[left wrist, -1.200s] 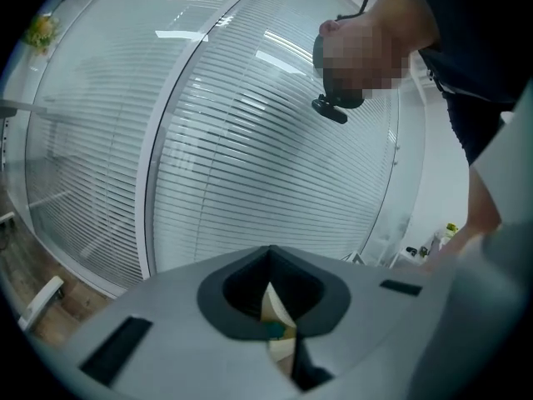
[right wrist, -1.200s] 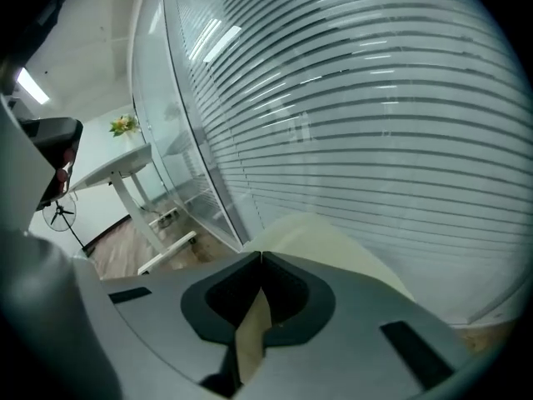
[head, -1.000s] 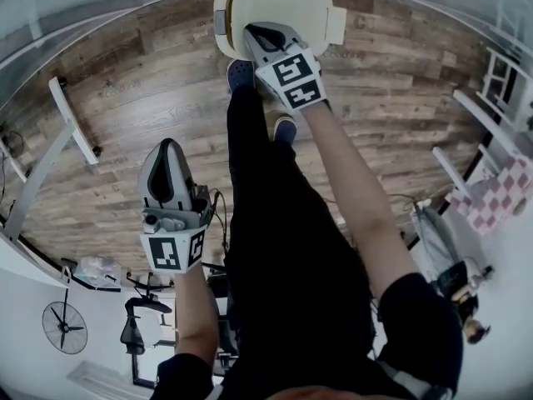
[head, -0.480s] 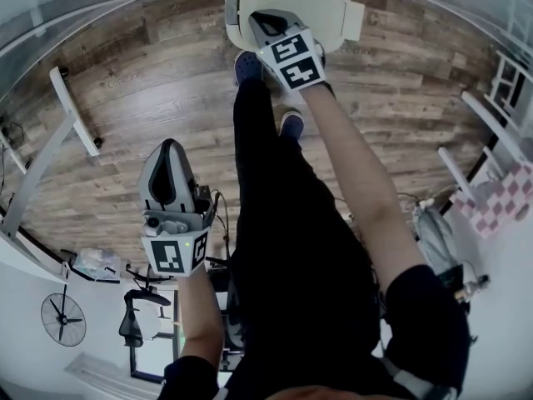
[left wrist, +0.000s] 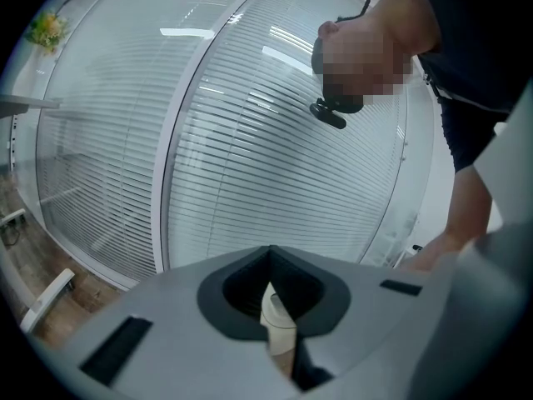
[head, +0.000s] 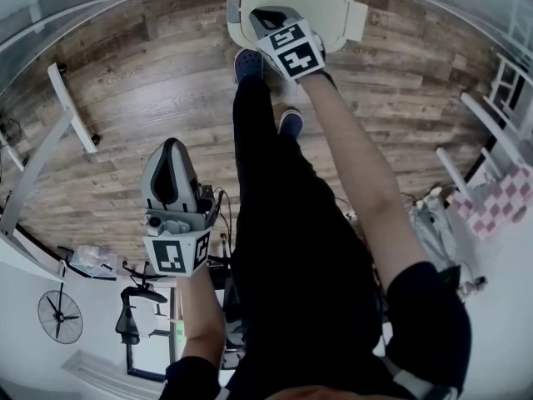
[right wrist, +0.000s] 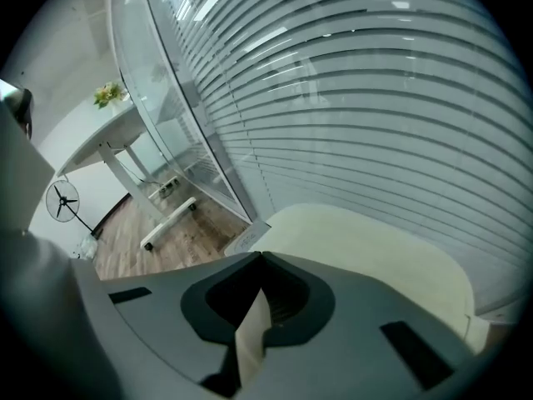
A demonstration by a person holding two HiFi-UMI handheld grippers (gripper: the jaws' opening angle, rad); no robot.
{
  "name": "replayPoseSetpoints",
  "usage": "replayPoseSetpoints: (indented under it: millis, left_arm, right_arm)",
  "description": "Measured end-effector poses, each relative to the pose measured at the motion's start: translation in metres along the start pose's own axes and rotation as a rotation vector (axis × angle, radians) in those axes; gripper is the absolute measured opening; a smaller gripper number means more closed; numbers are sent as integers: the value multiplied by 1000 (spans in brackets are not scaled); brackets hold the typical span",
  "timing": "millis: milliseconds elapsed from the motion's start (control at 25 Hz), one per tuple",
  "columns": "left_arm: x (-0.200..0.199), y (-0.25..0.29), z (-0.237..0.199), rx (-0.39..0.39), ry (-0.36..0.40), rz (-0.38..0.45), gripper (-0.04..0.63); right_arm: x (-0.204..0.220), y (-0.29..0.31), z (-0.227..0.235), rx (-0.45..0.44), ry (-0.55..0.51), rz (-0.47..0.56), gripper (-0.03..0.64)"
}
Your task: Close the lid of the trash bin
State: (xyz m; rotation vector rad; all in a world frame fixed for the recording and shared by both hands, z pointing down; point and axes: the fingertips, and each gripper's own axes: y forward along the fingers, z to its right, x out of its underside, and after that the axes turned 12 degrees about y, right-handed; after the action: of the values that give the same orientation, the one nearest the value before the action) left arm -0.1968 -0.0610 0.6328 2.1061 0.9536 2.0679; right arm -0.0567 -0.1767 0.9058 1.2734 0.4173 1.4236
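I had the right tool (head: 265,17) out at arm's length over the trash bin (head: 354,22), which stood on the wooden floor (head: 141,82) just past the person's blue shoe (head: 246,63). In the right gripper view its jaws were pressed together to a point with nothing between them, and the cream lid (right wrist: 366,252) lay broad and flat just beyond the tips, against the slatted blinds (right wrist: 375,98). From the head view the tool sat over the near-left part of that lid (whether it was pressing on the surface or hanging just above it, I could not tell). The lid looked down, covering the top of the bin.

The left tool (head: 171,148) was held well apart from the bin, low at the person's left side above the floor, with its marker cube toward the camera. Its own view pointed up at the blinds and the glass wall, and its jaws were likewise closed tight on nothing. A standing fan (head: 60,317) showed near the lower left edge of the head view, and a white frame leg (head: 71,111) lay across the floor at left.
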Motion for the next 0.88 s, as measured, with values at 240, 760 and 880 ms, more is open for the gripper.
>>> replayPoseSetpoints:
  millis: [240, 760, 880]
  left_arm:
    - [3, 3, 3, 0, 4, -14, 6]
    - [-8, 0, 4, 0, 26, 5, 6]
    - [-16, 0, 9, 4, 51, 9, 6]
  right_arm:
    - [5, 6, 1, 43, -33, -25, 3]
    - [1, -5, 8, 15, 10, 42, 3]
    - [-21, -42, 16, 16, 37, 171, 3]
